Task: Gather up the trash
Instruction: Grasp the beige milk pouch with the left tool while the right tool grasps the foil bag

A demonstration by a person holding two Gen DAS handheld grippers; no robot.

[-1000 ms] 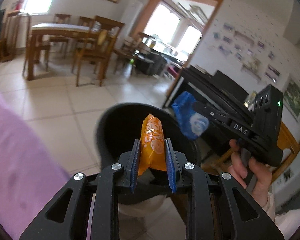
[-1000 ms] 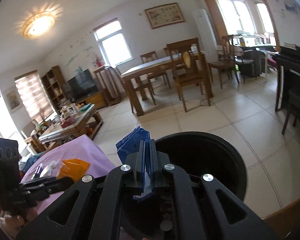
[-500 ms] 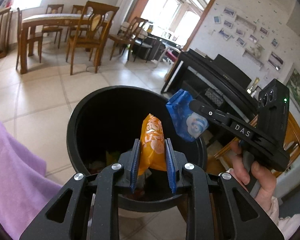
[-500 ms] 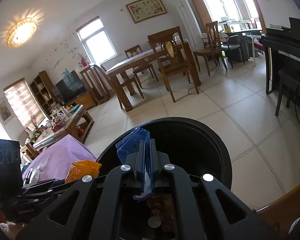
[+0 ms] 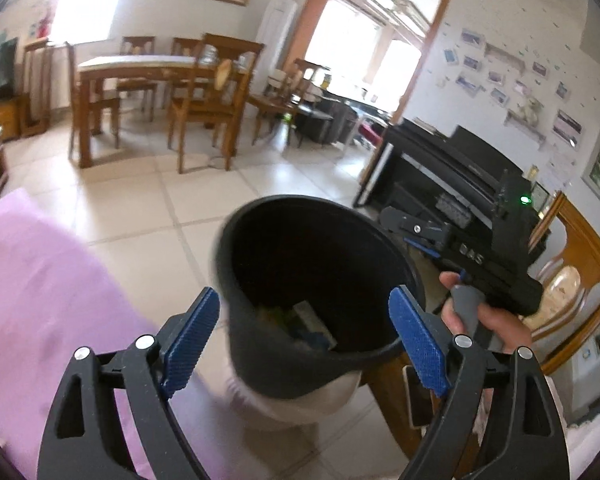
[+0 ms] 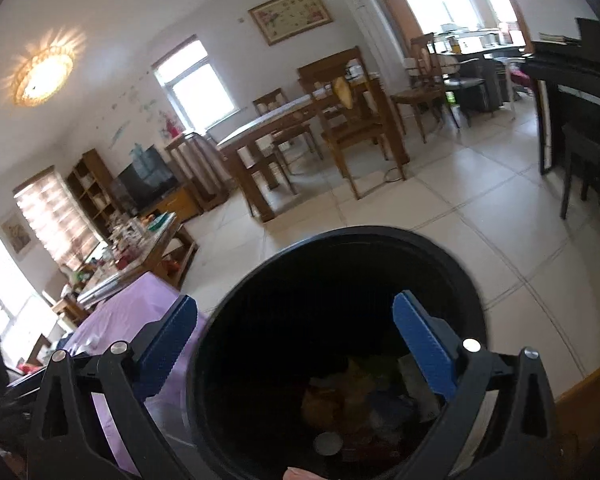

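Both grippers hang over the black bin (image 5: 320, 280), and each stands wide with nothing between its blue pads. In the left wrist view the left gripper (image 5: 304, 336) frames the near side of the bin, whose rim sits between the spread fingers; the bin looks tilted and a little blurred. Down inside it lies trash (image 5: 300, 320): some green and yellow bits and a pale flat piece, too dim to name. To the right of the bin a hand (image 5: 480, 316) grips the handle of the right gripper (image 5: 416, 232), whose black body reaches toward the rim. A purple cloth (image 5: 52, 300) fills the lower left, and a dark piano (image 5: 452, 168) stands behind. In the right wrist view the right gripper (image 6: 296, 344) looks straight down into the bin (image 6: 452, 268), its pads (image 6: 420, 340) set on either side of the mouth. At the bottom the trash (image 6: 360, 396) shows as a heap of orange, blue and pale wrappers with a small round grey disc beside it. The purple cloth (image 6: 132, 312) lies just left of the bin, on a tiled floor (image 6: 480, 208).
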